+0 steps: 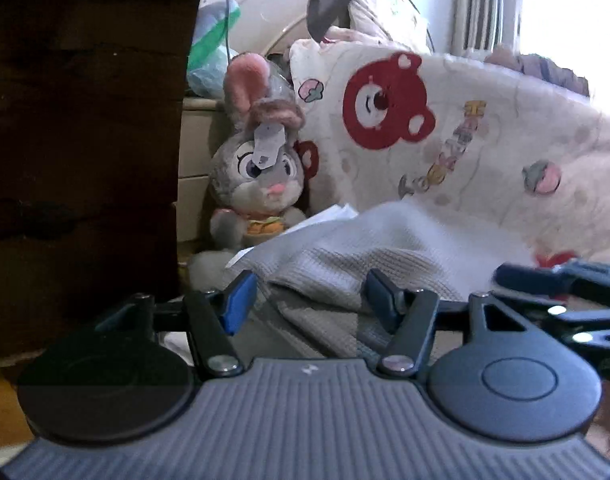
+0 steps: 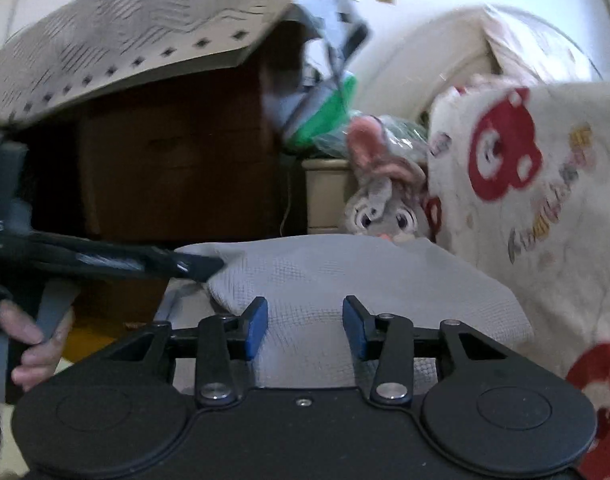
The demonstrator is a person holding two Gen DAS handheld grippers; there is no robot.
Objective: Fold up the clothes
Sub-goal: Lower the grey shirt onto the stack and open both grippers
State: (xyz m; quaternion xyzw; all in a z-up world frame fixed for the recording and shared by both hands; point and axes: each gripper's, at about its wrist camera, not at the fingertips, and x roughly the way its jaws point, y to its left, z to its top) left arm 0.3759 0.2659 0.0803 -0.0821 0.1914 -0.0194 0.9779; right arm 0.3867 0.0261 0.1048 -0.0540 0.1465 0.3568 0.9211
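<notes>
A light grey waffle-knit garment (image 1: 345, 256) lies bunched on the bed, just ahead of both grippers; it also shows in the right wrist view (image 2: 345, 276). My left gripper (image 1: 311, 300) is open, its blue-padded fingers spread over the garment's near edge. My right gripper (image 2: 305, 328) is open too, with the cloth lying between and beyond its fingers. The left gripper's tips (image 2: 193, 266) reach into the right wrist view at the garment's left edge. The right gripper's tip (image 1: 545, 276) shows at the right of the left wrist view.
A white blanket with red bear prints (image 1: 445, 128) is heaped behind and right of the garment. A grey plush rabbit (image 1: 261, 176) sits at the back. A dark wooden cabinet (image 1: 81, 120) stands on the left, with patterned cloth (image 2: 125, 36) on top.
</notes>
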